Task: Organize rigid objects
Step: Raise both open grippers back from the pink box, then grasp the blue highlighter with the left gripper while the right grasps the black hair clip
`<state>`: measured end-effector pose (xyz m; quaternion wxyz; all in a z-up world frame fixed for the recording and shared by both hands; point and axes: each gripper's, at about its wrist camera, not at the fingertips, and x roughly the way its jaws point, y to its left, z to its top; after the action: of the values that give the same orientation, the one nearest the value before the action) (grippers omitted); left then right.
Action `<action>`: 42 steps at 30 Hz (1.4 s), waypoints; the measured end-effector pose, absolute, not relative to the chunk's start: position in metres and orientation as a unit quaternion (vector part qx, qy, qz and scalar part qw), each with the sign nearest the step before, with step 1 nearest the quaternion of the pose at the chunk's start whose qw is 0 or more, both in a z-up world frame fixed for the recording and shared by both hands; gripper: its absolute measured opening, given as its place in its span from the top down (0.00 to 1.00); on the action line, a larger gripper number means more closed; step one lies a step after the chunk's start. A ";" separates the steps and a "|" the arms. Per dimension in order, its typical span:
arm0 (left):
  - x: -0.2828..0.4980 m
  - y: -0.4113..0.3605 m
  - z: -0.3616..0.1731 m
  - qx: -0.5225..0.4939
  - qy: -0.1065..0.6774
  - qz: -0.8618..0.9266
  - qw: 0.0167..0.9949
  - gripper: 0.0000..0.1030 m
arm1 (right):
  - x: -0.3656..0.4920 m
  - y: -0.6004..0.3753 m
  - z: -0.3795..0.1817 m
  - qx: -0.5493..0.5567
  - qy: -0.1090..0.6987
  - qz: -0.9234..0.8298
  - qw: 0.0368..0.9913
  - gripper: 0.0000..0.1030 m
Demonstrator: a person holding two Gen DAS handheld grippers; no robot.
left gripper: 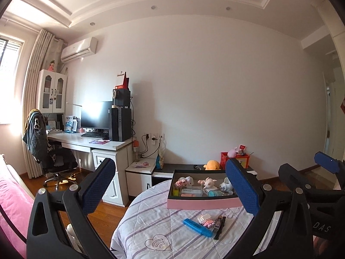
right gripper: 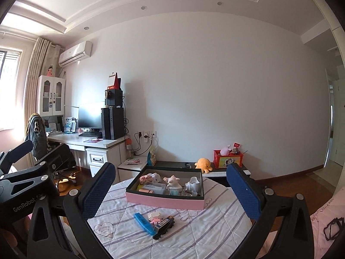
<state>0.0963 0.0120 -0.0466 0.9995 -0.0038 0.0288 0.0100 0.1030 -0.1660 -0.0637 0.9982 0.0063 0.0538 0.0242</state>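
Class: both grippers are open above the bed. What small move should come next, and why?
Probably lower the right gripper toward the blue marker. It lies loose on the quilt with the block toy, outside the pink box, and both grippers hold nothing.

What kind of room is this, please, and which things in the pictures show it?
Most likely a bedroom used also as a study. A quilted striped bedcover fills the foreground, a white desk carries a monitor and computer tower, and an air conditioner hangs beside the curtained window.
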 end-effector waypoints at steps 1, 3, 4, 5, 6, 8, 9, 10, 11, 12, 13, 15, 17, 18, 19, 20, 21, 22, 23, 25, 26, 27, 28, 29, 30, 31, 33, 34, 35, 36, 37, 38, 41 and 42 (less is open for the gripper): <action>0.098 0.011 -0.047 -0.004 0.031 0.009 0.999 0.00 | 0.102 -0.166 -0.064 0.007 0.055 0.024 0.998 0.00; 0.101 0.010 -0.050 -0.004 0.036 0.007 0.999 0.00 | 0.103 -0.167 -0.067 0.007 0.058 0.023 0.998 0.00; 0.103 0.010 -0.052 -0.004 0.040 0.006 0.999 0.00 | 0.104 -0.167 -0.068 0.007 0.061 0.022 0.998 0.00; 0.104 0.010 -0.053 -0.004 0.044 0.005 0.999 0.00 | 0.105 -0.168 -0.069 0.008 0.064 0.021 0.998 0.00; 0.105 0.009 -0.055 -0.004 0.047 0.004 0.999 0.00 | 0.106 -0.169 -0.070 0.008 0.067 0.019 0.998 0.00; 0.110 0.007 -0.058 -0.002 0.053 0.002 0.999 0.00 | 0.109 -0.169 -0.074 0.009 0.072 0.018 0.997 0.00; 0.112 0.006 -0.059 -0.001 0.055 0.002 0.998 0.00 | 0.110 -0.169 -0.075 0.010 0.073 0.018 0.997 0.00; 0.114 0.006 -0.061 0.000 0.057 0.003 0.998 0.00 | 0.111 -0.170 -0.076 0.011 0.075 0.017 0.997 0.00; 0.117 0.005 -0.062 0.000 0.060 0.002 0.998 0.00 | 0.112 -0.170 -0.077 0.011 0.077 0.016 0.997 0.00; 0.119 0.005 -0.064 0.000 0.062 0.002 0.998 0.00 | 0.114 -0.170 -0.079 0.011 0.080 0.015 0.997 0.00; 0.121 0.005 -0.066 0.000 0.065 0.001 0.998 0.00 | 0.117 -0.170 -0.080 0.012 0.083 0.015 0.996 0.00; 0.127 0.005 -0.070 0.002 0.071 0.001 0.997 0.00 | 0.120 -0.171 -0.083 0.013 0.088 0.016 0.996 0.00; 0.134 0.005 -0.077 0.005 0.081 -0.001 0.997 0.00 | 0.126 -0.171 -0.088 0.014 0.095 0.017 0.995 0.00; 0.139 0.006 -0.082 0.006 0.088 -0.002 0.996 0.00 | 0.130 -0.171 -0.091 0.013 0.100 0.017 0.995 0.00; 0.145 0.007 -0.086 0.008 0.097 -0.001 0.995 0.00 | 0.134 -0.170 -0.095 0.012 0.107 0.016 0.994 0.00; 0.151 0.008 -0.092 0.011 0.108 0.003 0.994 0.00 | 0.139 -0.169 -0.099 0.009 0.115 0.015 0.993 0.00; 0.157 0.011 -0.098 0.012 0.117 0.007 0.993 0.00 | 0.146 -0.168 -0.106 0.006 0.127 0.013 0.992 0.00; 0.163 0.013 -0.104 0.012 0.126 0.010 0.992 0.00 | 0.152 -0.168 -0.113 0.003 0.137 0.011 0.990 0.00; 0.169 0.017 -0.110 0.012 0.138 0.013 0.990 0.00 | 0.160 -0.167 -0.121 -0.002 0.153 0.007 0.988 0.00; 0.183 0.025 -0.123 0.010 0.164 0.021 0.986 0.00 | 0.181 -0.165 -0.145 -0.013 0.196 0.006 0.980 0.00; 0.190 0.028 -0.129 0.009 0.176 0.026 0.984 0.00 | 0.194 -0.163 -0.159 -0.016 0.222 0.005 0.975 0.00; 0.195 0.032 -0.135 0.007 0.186 0.030 0.982 0.00 | 0.204 -0.162 -0.171 -0.018 0.244 0.005 0.970 0.00; 0.199 0.034 -0.140 0.006 0.193 0.032 0.981 0.00 | 0.215 -0.161 -0.184 -0.018 0.267 0.010 0.963 0.00; 0.203 0.036 -0.144 0.006 0.199 0.033 0.979 0.00 | 0.225 -0.160 -0.196 -0.020 0.288 0.014 0.957 0.00; 0.207 0.037 -0.148 0.007 0.206 0.033 0.978 0.00 | 0.236 -0.159 -0.209 -0.023 0.305 0.012 0.952 0.00; 0.211 0.038 -0.151 0.007 0.212 0.032 0.977 0.00 | 0.243 -0.158 -0.217 -0.025 0.317 0.009 0.948 0.00; 0.219 0.038 -0.158 0.009 0.225 0.031 0.974 0.00 | 0.260 -0.158 -0.233 -0.023 0.343 0.013 0.939 0.00; 0.224 0.038 -0.162 0.011 0.232 0.031 0.972 0.00 | 0.267 -0.156 -0.239 -0.028 0.357 0.010 0.934 0.00; 0.228 0.037 -0.166 0.013 0.238 0.031 0.971 0.00 | 0.274 -0.156 -0.246 -0.035 0.371 0.010 0.928 0.00; 0.232 0.034 -0.169 0.015 0.244 0.029 0.969 0.00 | 0.281 -0.155 -0.252 -0.043 0.385 0.010 0.922 0.00; 0.236 0.032 -0.173 0.017 0.251 0.024 0.967 0.00 | 0.284 -0.156 -0.256 -0.048 0.393 0.012 0.918 0.00; 0.240 0.029 -0.177 0.019 0.258 0.018 0.966 0.00 | 0.284 -0.158 -0.259 -0.050 0.400 0.014 0.915 0.00; 0.254 0.011 -0.193 0.031 0.283 -0.006 0.958 0.00 | 0.281 -0.177 -0.261 -0.050 0.401 -0.002 0.915 0.00; 0.258 0.004 -0.198 0.035 0.291 -0.015 0.956 0.00 | 0.279 -0.184 -0.262 -0.051 0.400 -0.015 0.915 0.00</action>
<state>0.2576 0.0037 -0.1984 0.9559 0.0348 0.2912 -0.0152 0.2795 -0.1845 -0.2615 0.9149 -0.0511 0.4001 -0.0146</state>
